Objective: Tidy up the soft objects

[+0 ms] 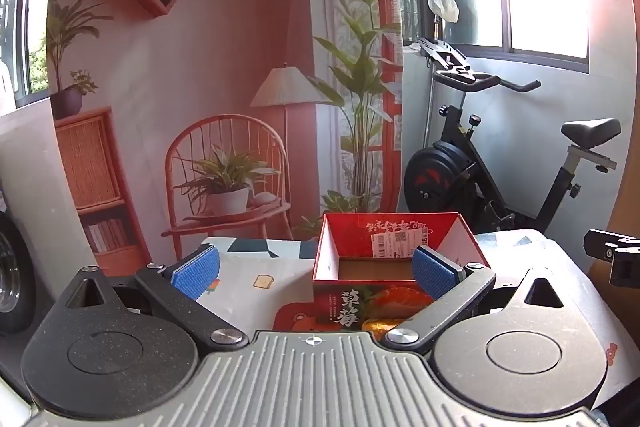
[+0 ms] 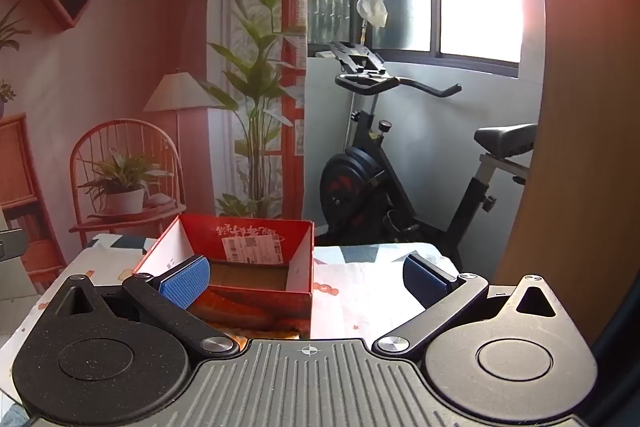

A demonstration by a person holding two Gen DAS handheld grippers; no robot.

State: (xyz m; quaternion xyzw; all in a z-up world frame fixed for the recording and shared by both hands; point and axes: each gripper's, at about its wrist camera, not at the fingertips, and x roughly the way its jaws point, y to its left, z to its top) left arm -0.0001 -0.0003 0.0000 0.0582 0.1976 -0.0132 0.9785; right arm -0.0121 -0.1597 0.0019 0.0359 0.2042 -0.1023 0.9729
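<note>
Both cameras sit low behind their own fingers, looking level across the table (image 1: 248, 267) toward the wall mural and the window. The left view has the red box (image 1: 396, 259) close ahead, nearer its right finger (image 1: 434, 271); the right view has the same box (image 2: 240, 267) close ahead by its left finger (image 2: 186, 279). Both share the box, mural, exercise bike (image 1: 500, 163) and window
</note>
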